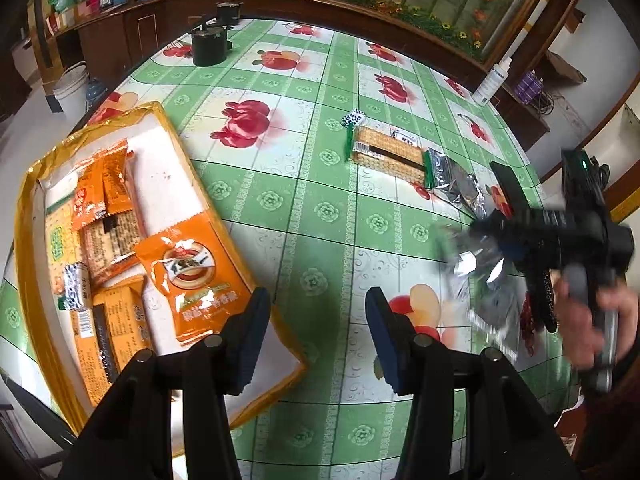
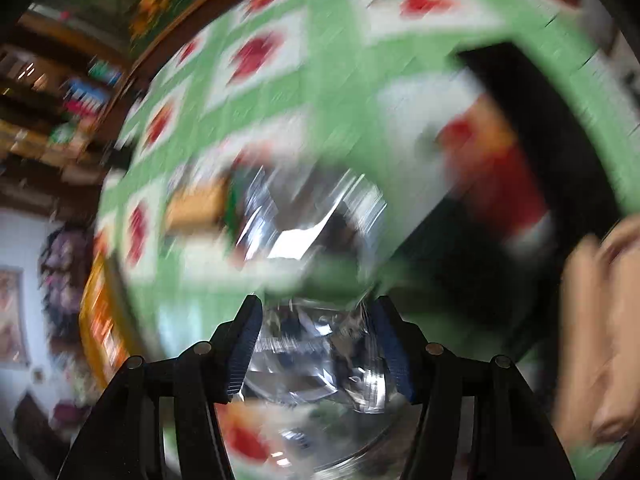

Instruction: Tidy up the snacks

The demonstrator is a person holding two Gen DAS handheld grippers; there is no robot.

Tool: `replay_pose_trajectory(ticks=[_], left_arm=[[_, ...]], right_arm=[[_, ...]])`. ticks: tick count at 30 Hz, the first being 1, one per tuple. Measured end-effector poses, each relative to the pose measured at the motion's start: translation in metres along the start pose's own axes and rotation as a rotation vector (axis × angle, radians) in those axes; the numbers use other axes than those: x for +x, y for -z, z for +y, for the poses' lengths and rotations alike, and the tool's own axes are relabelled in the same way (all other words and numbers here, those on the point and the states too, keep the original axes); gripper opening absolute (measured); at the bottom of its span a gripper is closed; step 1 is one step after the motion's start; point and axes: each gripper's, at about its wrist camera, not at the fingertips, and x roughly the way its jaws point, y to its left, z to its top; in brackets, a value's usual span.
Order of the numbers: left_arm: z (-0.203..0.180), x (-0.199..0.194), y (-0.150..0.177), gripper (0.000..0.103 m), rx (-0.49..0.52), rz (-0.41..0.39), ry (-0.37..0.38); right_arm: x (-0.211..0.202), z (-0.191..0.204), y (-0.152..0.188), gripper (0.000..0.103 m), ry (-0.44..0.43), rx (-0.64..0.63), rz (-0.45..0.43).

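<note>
The right gripper (image 2: 318,350) is clamping a silvery foil packet (image 2: 316,356) – seen close only there – while the left gripper (image 1: 318,336) is hanging open beside the snack-filled tray (image 1: 168,144).

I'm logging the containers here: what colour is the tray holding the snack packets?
Golden yellow rim, white inside: the tray, best seen in the left wrist view.

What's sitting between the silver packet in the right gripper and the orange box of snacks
Only the left gripper. It hovers open and empty over the tablecloth at the orange box's near corner, on the line from the silver packet clamped in the right gripper. Otherwise the cloth between looks bare. Passing farther out avoids it.
</note>
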Motion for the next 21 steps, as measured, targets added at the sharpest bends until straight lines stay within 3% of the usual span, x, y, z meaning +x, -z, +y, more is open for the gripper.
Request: replay_pose_trajectory(ticks=[2, 4, 9, 18, 21], left_arm=[[-0.003, 0.003, 0.001, 0.048, -0.001, 0.007, 0.007], [-0.008, 0.006, 0.003, 0.048, 0.002, 0.016, 0.017], [-0.027, 0.015, 0.004, 0.049, 0.026, 0.036, 0.053], [-0.051, 0.024, -0.01, 0.053, 0.053, 0.045, 0.077], [-0.062, 0.035, -0.029, 0.06, 0.093, 0.085, 0.105]], right_arm=[[0.003, 0.01, 0.017, 0.062, -0.08, -0.03, 0.045], [-0.006, 0.017, 0.028, 0.062, -0.113, -0.064, 0.034], [-0.042, 0.013, 0.03, 0.062, -0.036, -0.126, -0.058], [-0.044, -0.027, 0.061, 0.062, -0.049, -0.039, 0.002], [-0.048, -0.035, 0.069, 0.062, -0.05, -0.018, 0.004]])
